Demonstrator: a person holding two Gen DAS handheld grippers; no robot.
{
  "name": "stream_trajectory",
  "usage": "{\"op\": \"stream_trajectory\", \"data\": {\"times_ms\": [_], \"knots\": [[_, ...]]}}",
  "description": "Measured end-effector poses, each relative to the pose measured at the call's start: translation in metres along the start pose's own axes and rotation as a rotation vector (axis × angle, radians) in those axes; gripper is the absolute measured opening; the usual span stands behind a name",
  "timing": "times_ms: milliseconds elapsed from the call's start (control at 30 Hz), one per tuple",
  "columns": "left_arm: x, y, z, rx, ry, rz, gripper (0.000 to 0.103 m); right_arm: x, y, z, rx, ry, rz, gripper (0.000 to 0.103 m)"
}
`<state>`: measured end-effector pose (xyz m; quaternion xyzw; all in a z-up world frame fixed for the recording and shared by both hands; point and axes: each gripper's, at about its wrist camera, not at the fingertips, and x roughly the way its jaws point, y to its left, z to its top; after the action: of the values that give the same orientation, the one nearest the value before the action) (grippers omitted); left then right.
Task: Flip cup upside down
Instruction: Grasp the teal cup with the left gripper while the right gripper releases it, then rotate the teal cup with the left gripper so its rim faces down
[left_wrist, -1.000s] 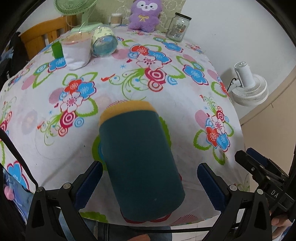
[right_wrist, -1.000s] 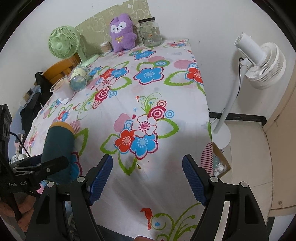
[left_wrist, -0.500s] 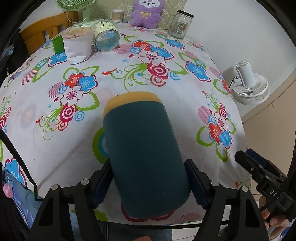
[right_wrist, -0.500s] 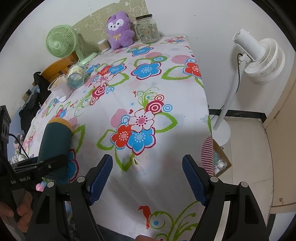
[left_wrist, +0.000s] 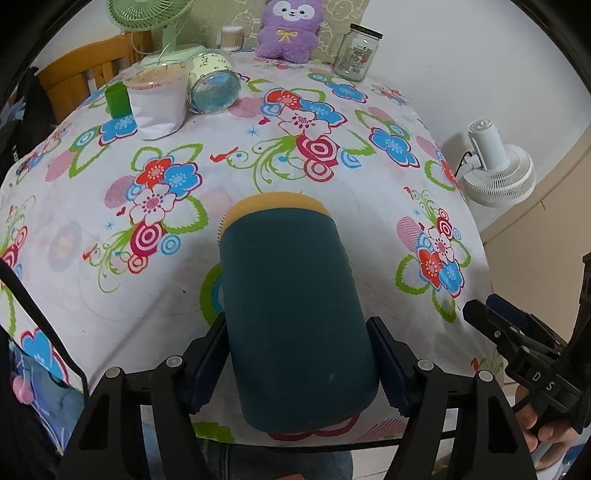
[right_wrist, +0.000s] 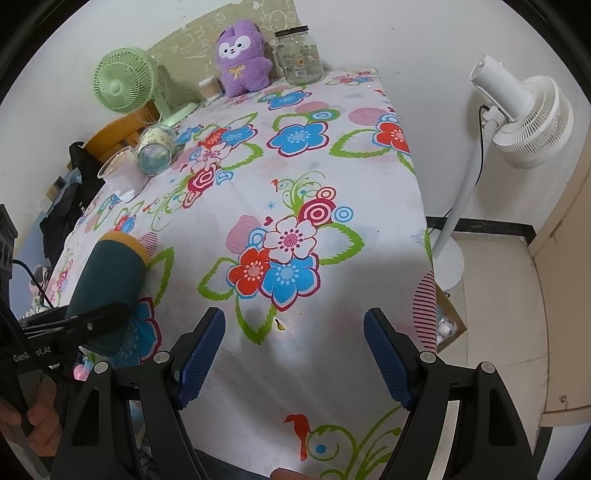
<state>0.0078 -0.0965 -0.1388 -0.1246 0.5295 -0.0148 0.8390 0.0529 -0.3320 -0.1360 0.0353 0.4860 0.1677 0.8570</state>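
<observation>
A dark teal cup (left_wrist: 295, 317) with a yellow band at its far end fills the lower middle of the left wrist view. My left gripper (left_wrist: 297, 365) is shut on the cup, one blue pad pressed on each side near its near end. In the right wrist view the cup (right_wrist: 107, 280) shows at the left, tilted over the flowered tablecloth (right_wrist: 295, 192), with a left gripper finger across it. My right gripper (right_wrist: 295, 354) is open and empty over the table's near right part, apart from the cup.
At the far left of the table stand a white paper cup (left_wrist: 157, 107), a small green block (left_wrist: 117, 99) and a jar on its side (left_wrist: 212, 85). A purple plush toy (left_wrist: 286, 27), a glass jar (left_wrist: 355, 51) and a green fan (right_wrist: 122, 81) line the back. A white floor fan (right_wrist: 524, 114) stands right of the table.
My left gripper has closed from open onto the teal cup and now grips both its sides. The right gripper has stayed open and barely moved.
</observation>
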Motion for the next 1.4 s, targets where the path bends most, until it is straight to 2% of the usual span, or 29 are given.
{"op": "stream_trajectory", "data": {"times_ms": [500,800,900,1400], "knots": [[-0.025,0.004,0.037,0.181,0.093,0.011,0.070,0.000,0.008,0.005,-0.010,-0.021,0.036,0.080],[-0.050,0.000,0.056,0.250,0.035,0.036,0.063,0.002,0.008,0.004,-0.002,-0.025,0.054,0.080],[-0.048,0.001,0.060,0.250,0.046,0.031,0.063,0.002,0.009,0.004,-0.002,-0.028,0.061,0.080],[-0.048,0.003,0.061,0.214,-0.049,0.028,0.061,0.000,0.015,0.003,-0.006,-0.038,0.066,0.080]]}}
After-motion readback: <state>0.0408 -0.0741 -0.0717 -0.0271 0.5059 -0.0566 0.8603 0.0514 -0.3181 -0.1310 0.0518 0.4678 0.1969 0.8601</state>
